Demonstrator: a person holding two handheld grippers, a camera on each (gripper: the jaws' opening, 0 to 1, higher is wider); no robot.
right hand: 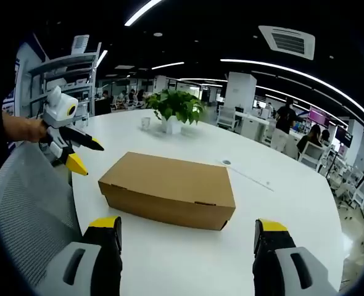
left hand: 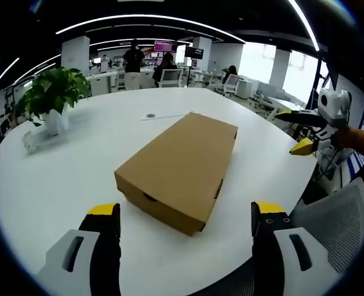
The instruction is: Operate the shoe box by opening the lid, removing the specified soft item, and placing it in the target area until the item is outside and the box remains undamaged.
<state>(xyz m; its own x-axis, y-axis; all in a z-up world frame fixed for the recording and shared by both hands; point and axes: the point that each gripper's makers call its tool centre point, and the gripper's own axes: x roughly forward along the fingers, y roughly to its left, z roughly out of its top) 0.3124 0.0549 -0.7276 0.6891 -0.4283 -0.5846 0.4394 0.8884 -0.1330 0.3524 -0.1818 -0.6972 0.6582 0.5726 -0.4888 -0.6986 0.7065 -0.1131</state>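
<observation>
Plain brown cardboard shoe box (left hand: 181,168), lid shut, flat on round white table (left hand: 58,185), well apart from potted plant (left hand: 51,95). Left gripper (left hand: 185,231) spread wide short of box; right gripper (right hand: 185,237) likewise wide.

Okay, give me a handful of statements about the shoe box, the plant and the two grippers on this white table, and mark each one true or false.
1. The shoe box has its lid closed. True.
2. The left hand-held gripper is clamped on the box. False: its jaws stand wide apart, short of the box.
3. A potted plant stands on the table, apart from the box. True.
4. The soft item already lies outside on the table. False: no such item is out, and the box is shut.
5. The right hand-held gripper is open with nothing between its jaws. True.
6. The box is blue plastic. False: it is plain brown cardboard.
</observation>
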